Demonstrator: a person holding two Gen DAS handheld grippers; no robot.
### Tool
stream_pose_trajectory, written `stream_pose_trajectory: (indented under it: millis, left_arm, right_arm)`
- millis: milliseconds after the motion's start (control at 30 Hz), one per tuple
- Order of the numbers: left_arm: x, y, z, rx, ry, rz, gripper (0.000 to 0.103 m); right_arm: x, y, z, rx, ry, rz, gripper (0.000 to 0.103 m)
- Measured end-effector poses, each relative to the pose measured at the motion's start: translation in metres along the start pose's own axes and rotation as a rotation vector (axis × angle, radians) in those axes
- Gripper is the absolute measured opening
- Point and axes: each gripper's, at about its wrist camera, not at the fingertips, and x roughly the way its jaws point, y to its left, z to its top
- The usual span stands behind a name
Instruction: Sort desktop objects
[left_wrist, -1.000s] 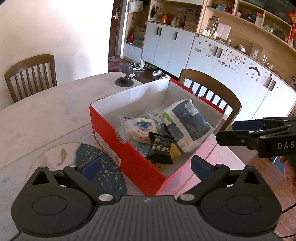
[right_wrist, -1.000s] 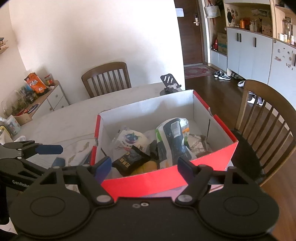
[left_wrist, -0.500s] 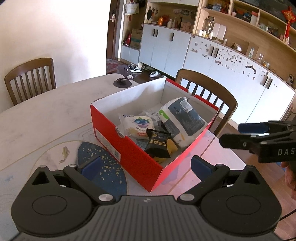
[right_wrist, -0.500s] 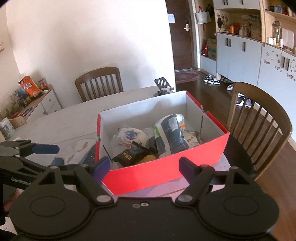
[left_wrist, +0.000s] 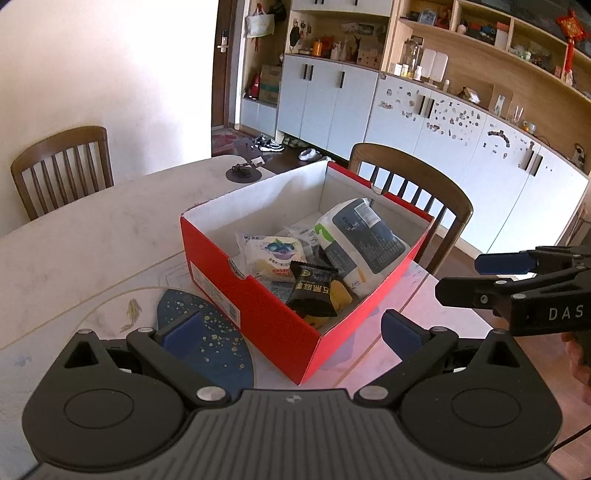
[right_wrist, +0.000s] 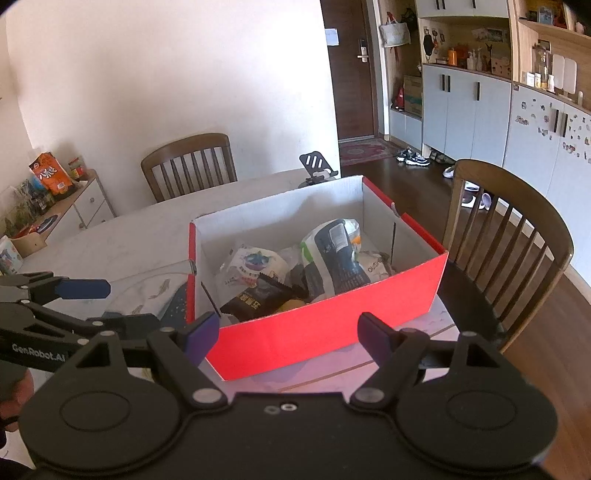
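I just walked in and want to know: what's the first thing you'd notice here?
The red box in the middle of the table, full of snack packets, with a big white and dark bag leaning inside. Both grippers, left and right, are open and empty near it. A black packet lies at the near corner.

Bright daylight washes out the white wall (left_wrist: 110, 66); the red box (right_wrist: 325, 332) casts a pink tint on the table (left_wrist: 85, 236). Fisheye bends the edges; focus stays sharp.
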Motion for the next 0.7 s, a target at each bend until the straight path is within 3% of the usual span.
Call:
stream_pose_trajectory:
  millis: [333,700]
  left_arm:
    - [-0.0020,0.0008,0.0003,-0.028,0.001,-0.042,0.103]
    - [-0.0094,0.0043,-0.0023,-0.023,-0.027,-0.025,0.103]
  right_arm:
    - [0.0008,0.0021,0.0004,-0.004,0.003,0.007,0.082]
    - [0.0037,0.0089,-0.0004,-0.005,0.017,0.014,0.082]
